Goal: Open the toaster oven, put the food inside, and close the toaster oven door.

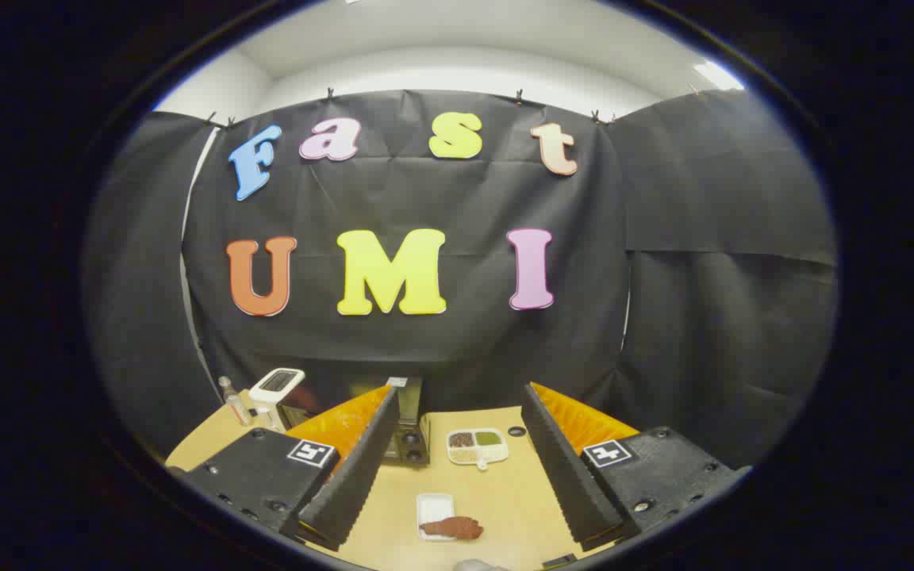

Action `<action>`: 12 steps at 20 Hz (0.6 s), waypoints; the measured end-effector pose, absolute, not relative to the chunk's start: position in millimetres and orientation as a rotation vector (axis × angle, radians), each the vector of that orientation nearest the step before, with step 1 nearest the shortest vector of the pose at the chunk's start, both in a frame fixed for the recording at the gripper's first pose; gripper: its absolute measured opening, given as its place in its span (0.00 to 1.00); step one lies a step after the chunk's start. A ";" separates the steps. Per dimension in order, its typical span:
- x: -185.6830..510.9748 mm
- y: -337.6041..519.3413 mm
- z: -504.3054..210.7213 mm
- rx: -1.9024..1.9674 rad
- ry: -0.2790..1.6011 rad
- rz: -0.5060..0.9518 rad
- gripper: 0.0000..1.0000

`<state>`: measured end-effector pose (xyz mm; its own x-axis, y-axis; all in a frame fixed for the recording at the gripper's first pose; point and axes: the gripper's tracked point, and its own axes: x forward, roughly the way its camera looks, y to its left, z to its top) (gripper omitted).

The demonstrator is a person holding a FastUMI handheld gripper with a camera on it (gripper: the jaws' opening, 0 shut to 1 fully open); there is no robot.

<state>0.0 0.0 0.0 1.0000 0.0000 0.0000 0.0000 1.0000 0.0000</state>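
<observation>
My gripper (457,464) is open, fingers spread wide and held high above a wooden table (505,500). Between the fingers, down on the table, a small white plate (435,504) carries a reddish-brown piece of food (454,527) that hangs over its near edge. The dark toaster oven (405,432) stands beyond the left finger (354,468), which hides most of it; I cannot tell how its door stands. Nothing is between the fingers at their own height.
A white divided dish (477,446) with brown, green and pale fillings lies right of the oven. A small white appliance (276,387) and a small bottle (233,401) stand at the table's far left. A small black disc (516,431) lies near the right finger (564,464).
</observation>
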 end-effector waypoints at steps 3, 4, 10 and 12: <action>5.5 7.7 -0.7 0.001 0.001 0.011 0.99; 6.9 10.4 -1.0 0.002 0.003 0.015 0.99; 10.6 21.4 -8.0 0.001 0.014 0.027 0.99; 11.7 24.2 -10.9 0.001 0.017 0.024 0.99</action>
